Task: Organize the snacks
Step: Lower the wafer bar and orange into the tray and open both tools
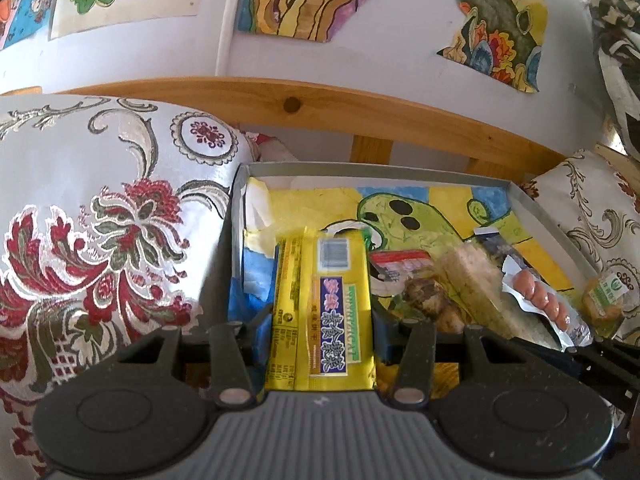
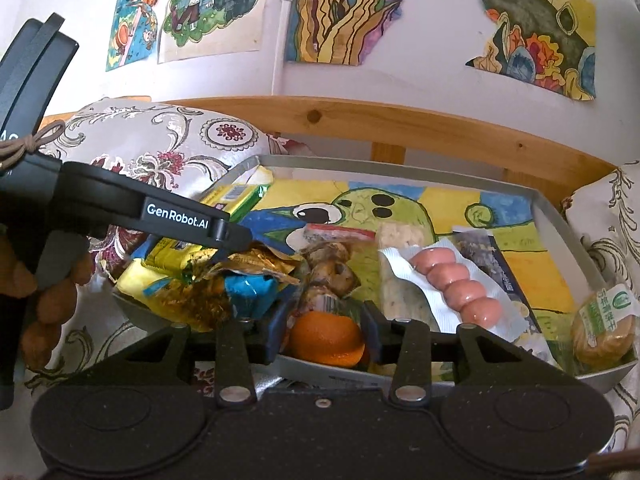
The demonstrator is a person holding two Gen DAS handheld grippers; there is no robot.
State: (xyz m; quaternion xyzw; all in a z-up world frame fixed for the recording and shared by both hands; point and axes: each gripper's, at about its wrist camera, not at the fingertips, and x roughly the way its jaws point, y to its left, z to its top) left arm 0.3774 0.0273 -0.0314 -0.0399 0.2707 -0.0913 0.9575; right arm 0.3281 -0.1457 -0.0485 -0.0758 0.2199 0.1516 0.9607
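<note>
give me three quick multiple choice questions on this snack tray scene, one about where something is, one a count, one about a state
1. Where does the round biscuit in the green-labelled clear wrapper lie in the shallow grey tray?
A. near right corner
B. far left corner
C. outside the tray

2. How many pink sausage balls are in the clear sealed pack?
A. two
B. four
C. six

3. What are the left tongs doing?
A. hanging open over the cushion
B. shut on nothing
C. shut on the yellow cracker packet

Answers: 1 A, it sits by the tray's near right edge in both views. 2 B, four balls show in a row. 3 C, the packet sits clamped between the blue pads.
</note>
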